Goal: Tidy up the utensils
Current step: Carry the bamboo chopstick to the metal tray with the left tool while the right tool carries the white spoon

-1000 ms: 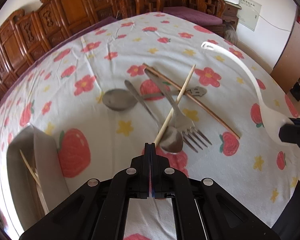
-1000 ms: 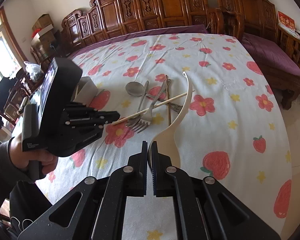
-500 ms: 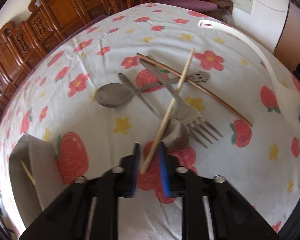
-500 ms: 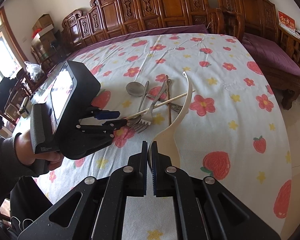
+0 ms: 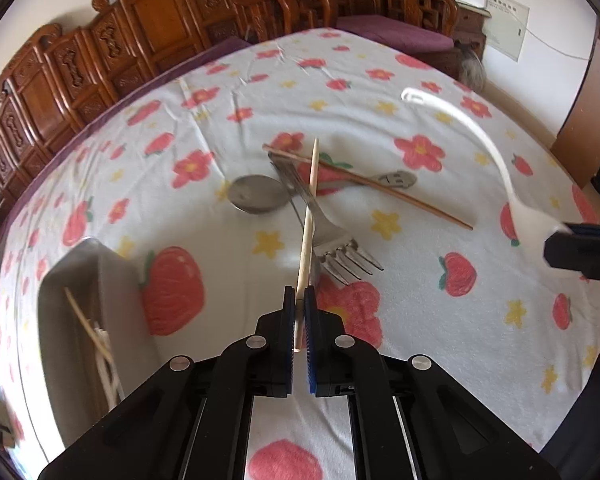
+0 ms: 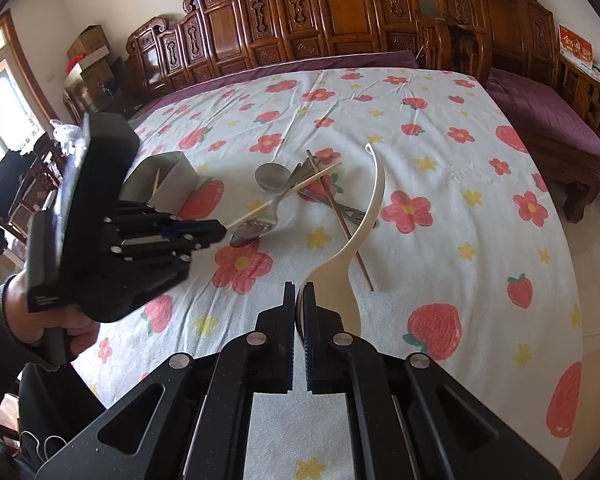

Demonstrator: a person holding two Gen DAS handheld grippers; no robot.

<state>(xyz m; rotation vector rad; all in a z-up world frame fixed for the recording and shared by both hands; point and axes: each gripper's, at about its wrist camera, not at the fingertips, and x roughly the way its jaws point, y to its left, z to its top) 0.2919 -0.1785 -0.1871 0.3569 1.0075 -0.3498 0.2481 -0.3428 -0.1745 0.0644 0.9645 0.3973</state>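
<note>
My left gripper (image 5: 299,300) is shut on the near end of a pale wooden chopstick (image 5: 308,224), which slants up over the utensil pile; it also shows in the right wrist view (image 6: 216,233). The pile holds a metal fork (image 5: 332,240), a metal spoon (image 5: 256,199), a dark brown chopstick (image 5: 400,196) and a flat metal handle (image 5: 396,179). My right gripper (image 6: 299,300) is shut on the bowl of a white plastic ladle spoon (image 6: 370,216), held above the cloth; that spoon shows at the right of the left wrist view (image 5: 496,160).
A grey utensil holder (image 5: 112,280) stands at the left with a chopstick and white items inside; it shows behind the left gripper in the right wrist view (image 6: 172,180). The table has a floral cloth (image 5: 420,320). Carved wooden chairs (image 6: 340,20) line the far side.
My left gripper opened, moved forward around the pale chopstick's end and closed on it. The chopstick's near end has lifted. The right gripper holds the white spoon as before.
</note>
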